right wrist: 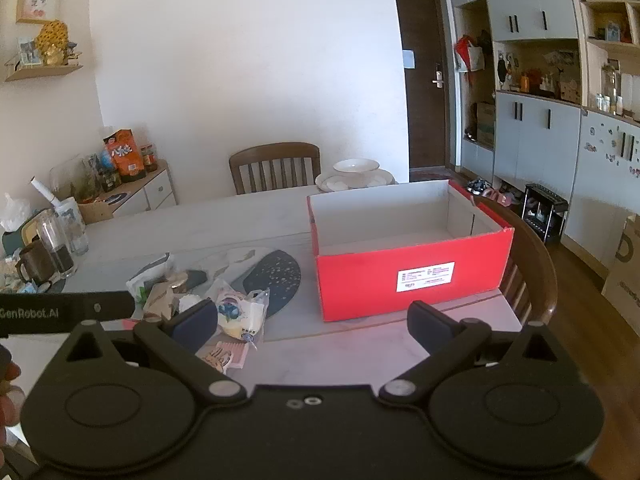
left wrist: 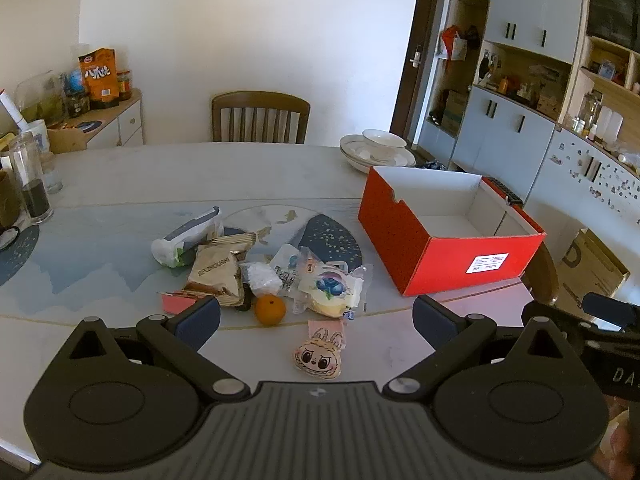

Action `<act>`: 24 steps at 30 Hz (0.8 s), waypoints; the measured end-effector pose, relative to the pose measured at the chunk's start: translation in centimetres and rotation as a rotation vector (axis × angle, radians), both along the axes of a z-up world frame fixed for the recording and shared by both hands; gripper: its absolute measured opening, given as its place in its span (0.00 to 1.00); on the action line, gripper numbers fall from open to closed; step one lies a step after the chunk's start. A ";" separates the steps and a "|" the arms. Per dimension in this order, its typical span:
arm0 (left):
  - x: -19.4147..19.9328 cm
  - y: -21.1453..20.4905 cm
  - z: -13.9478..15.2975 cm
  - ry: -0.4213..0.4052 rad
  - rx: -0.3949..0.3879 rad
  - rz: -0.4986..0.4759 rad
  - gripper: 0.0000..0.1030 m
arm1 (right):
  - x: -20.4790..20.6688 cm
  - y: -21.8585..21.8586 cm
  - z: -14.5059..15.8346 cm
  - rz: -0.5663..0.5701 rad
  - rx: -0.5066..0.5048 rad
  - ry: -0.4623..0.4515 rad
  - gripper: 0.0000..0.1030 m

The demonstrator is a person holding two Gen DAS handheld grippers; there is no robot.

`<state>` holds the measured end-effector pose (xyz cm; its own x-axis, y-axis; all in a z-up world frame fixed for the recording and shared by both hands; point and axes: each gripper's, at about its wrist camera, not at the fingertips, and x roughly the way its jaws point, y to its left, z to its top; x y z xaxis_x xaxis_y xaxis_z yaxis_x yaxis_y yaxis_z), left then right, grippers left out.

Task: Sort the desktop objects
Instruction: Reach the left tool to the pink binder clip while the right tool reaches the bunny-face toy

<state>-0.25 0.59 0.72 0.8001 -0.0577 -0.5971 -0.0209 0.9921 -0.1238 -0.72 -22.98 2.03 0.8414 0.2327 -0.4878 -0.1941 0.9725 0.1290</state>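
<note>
A pile of small items lies on the table: an orange [left wrist: 270,310], a cartoon-face charm [left wrist: 318,355], a blueberry bun packet [left wrist: 330,288], a brown snack packet [left wrist: 218,272] and a tissue pack [left wrist: 188,237]. An open red box [left wrist: 448,232] with a white, empty inside stands to their right; it also shows in the right wrist view [right wrist: 412,268]. My left gripper [left wrist: 316,320] is open and empty, above the table just in front of the orange and charm. My right gripper [right wrist: 312,322] is open and empty, in front of the box, with the bun packet [right wrist: 240,314] by its left finger.
Stacked white bowls and plates [left wrist: 378,150] sit behind the box. A wooden chair [left wrist: 260,116] stands at the far side, another chair [right wrist: 532,268] at the right. Glass jars and a mug [left wrist: 30,184] stand at the table's left. Cabinets line the right wall.
</note>
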 end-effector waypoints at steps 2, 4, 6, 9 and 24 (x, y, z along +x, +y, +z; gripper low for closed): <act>0.1 0.2 0.0 -0.002 0.007 0.006 1.00 | 0.0 0.3 -0.1 0.010 -0.008 -0.001 0.99; 0.1 0.4 -0.2 -0.009 0.014 0.015 1.00 | 0.1 0.5 -0.3 0.027 -0.010 0.001 0.99; 0.3 0.7 -0.6 -0.007 0.018 0.019 1.00 | 0.1 0.9 -0.5 0.044 -0.010 -0.002 0.99; 0.7 1.5 -1.1 -0.007 0.035 0.021 1.00 | 0.3 1.8 -0.7 0.064 -0.010 0.001 0.98; 5.6 8.0 -6.7 0.050 0.106 -0.035 1.00 | 2.8 9.4 -3.5 0.093 -0.053 0.040 0.97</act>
<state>5.40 8.58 -6.01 0.7677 -0.0195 -0.6405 0.0102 0.9998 -0.0182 2.04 -13.61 -1.46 0.7968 0.2820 -0.5345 -0.2796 0.9561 0.0876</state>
